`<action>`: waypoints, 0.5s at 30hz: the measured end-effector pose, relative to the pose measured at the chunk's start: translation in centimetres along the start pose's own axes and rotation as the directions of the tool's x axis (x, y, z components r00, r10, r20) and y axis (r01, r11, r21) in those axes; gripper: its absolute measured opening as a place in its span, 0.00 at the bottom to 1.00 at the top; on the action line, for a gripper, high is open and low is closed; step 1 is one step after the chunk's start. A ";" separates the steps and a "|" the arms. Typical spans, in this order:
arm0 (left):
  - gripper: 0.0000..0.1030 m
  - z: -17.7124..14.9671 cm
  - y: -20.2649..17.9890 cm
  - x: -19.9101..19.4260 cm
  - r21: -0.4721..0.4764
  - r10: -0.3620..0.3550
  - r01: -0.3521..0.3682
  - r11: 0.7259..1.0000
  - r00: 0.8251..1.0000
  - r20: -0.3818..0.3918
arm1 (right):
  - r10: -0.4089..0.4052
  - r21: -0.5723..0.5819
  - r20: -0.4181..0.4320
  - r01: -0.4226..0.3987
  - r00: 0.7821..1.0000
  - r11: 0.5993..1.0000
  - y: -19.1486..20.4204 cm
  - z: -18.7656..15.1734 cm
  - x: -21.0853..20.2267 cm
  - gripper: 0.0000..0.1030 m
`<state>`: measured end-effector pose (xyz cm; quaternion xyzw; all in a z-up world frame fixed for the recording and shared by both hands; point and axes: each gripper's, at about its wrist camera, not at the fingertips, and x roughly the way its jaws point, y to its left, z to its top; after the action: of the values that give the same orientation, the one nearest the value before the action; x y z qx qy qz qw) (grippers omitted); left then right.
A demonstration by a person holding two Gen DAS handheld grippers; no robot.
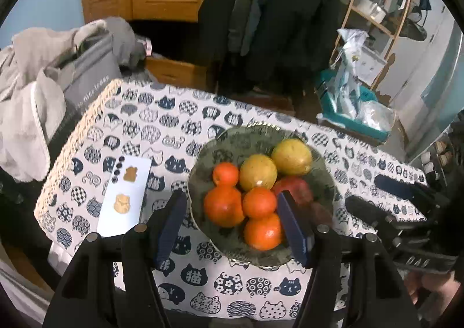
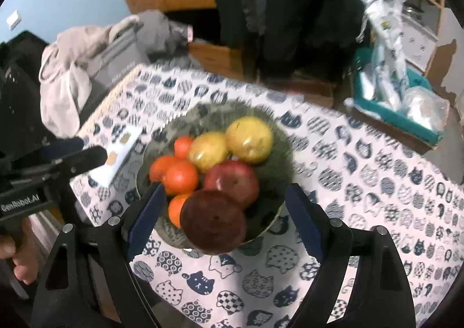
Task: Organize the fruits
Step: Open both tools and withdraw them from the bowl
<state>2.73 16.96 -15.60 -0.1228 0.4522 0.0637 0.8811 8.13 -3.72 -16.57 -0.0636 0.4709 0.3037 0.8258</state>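
Note:
A green patterned plate (image 1: 203, 153) (image 2: 275, 130) sits on the cat-print tablecloth (image 1: 174, 124). It holds two yellow fruits (image 1: 258, 171) (image 2: 249, 139), several oranges (image 1: 223, 206) (image 2: 181, 177), a red apple (image 1: 293, 190) (image 2: 232, 183) and a dark red apple (image 2: 213, 220) at the near rim. My left gripper (image 1: 231, 196) (image 2: 87, 149) hovers open above the oranges, empty. My right gripper (image 2: 224, 188) (image 1: 362, 191) is open wide above the dark red apple, which shows between the fingers without either pad touching it.
A white card (image 1: 124, 191) (image 2: 121, 153) with cat-shaped pieces lies left of the plate. Grey clothes (image 1: 29, 95) are piled past the table's left edge. A teal tray (image 1: 348, 107) (image 2: 391, 113) of plastic bags stands beyond the far right edge. Hanging coats (image 1: 275, 8) are behind.

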 end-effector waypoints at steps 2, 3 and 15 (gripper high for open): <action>0.65 0.3 -0.3 -0.6 0.006 -0.004 0.004 1.000 1.000 0.015 | -0.015 0.010 0.029 0.014 0.999 1.000 -0.5 0.4 -1.3 0.83; 0.65 0.4 -0.4 -0.9 0.009 -0.007 0.007 1.000 1.000 0.023 | -0.026 0.017 0.046 0.025 0.999 1.000 -0.8 0.7 -2.1 0.83; 0.77 1.5 -1.7 -5.2 0.030 -0.013 0.009 1.000 0.990 0.139 | -0.105 0.052 0.180 0.097 0.978 0.994 -2.6 2.2 -8.5 0.86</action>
<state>1.29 15.77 -10.26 -0.1077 0.3899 0.0607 0.9125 8.04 -8.72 -8.88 -0.0415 0.3960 0.2558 0.8809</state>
